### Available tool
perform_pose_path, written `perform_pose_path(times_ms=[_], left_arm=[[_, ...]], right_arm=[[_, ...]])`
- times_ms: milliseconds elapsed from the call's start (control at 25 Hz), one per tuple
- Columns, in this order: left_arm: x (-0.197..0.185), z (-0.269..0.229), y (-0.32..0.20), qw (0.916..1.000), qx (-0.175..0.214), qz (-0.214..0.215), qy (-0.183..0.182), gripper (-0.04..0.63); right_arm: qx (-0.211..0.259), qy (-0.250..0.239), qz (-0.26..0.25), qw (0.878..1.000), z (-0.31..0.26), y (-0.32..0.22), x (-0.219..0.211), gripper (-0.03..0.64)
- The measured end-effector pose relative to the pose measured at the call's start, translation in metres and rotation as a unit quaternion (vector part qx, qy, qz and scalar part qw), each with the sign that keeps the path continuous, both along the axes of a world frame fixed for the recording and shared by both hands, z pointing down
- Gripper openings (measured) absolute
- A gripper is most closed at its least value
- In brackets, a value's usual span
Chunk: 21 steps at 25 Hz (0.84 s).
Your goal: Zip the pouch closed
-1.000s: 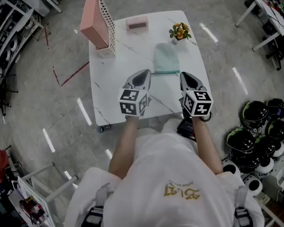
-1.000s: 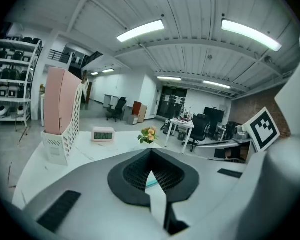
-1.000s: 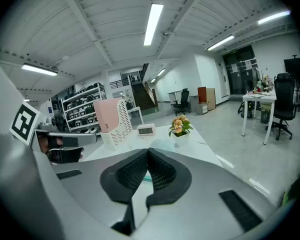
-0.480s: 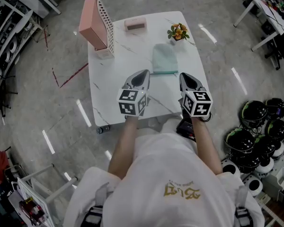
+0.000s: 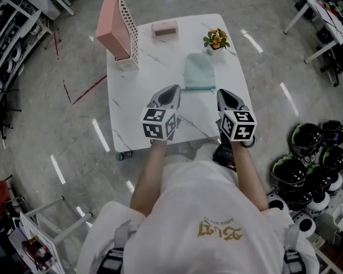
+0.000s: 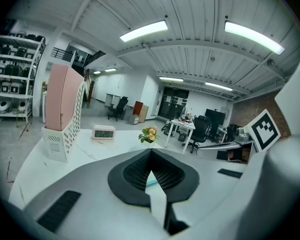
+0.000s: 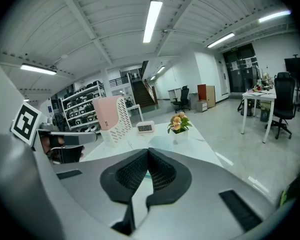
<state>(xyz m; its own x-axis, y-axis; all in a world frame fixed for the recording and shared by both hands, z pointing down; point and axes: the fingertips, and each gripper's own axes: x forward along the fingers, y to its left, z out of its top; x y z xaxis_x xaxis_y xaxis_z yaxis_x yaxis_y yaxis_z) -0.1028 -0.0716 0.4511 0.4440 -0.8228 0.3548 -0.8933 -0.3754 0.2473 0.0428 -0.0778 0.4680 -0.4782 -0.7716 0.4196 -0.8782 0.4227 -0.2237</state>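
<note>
1. Pouch [image 5: 199,71] placement first: we see it lying flat on the white table [image 5: 131,107], ahead of both grippers and in line with the gap between them, touching neither.
2. Its long axis runs away from us. The darker zipper edge is the near short side, lying crosswise and facing the jaw tips.
3. The left gripper [image 5: 174,89] is clenched on nothing, pads pressed together, just short of that edge's left end.
4. The right gripper [image 5: 222,92] is likewise closed and empty, just short of the right end.
5. We judge neither hand clearly nearer, so either could reach forward first. One would likely pin a corner while the other takes the slider.
6. We cannot tell where along the edge the slider sits, nor how far the zip is open.
</note>
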Motion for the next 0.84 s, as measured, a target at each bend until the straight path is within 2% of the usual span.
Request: perform_pose_path(times_ms=[840], left_arm=[[-0.009, 0.011, 0.003, 0.9999, -0.012, -0.004, 0.003, 0.017]], right_arm=[[-0.017, 0.003, -0.006, 1.0, 0.013, 0.003, -0.006, 0.012]])
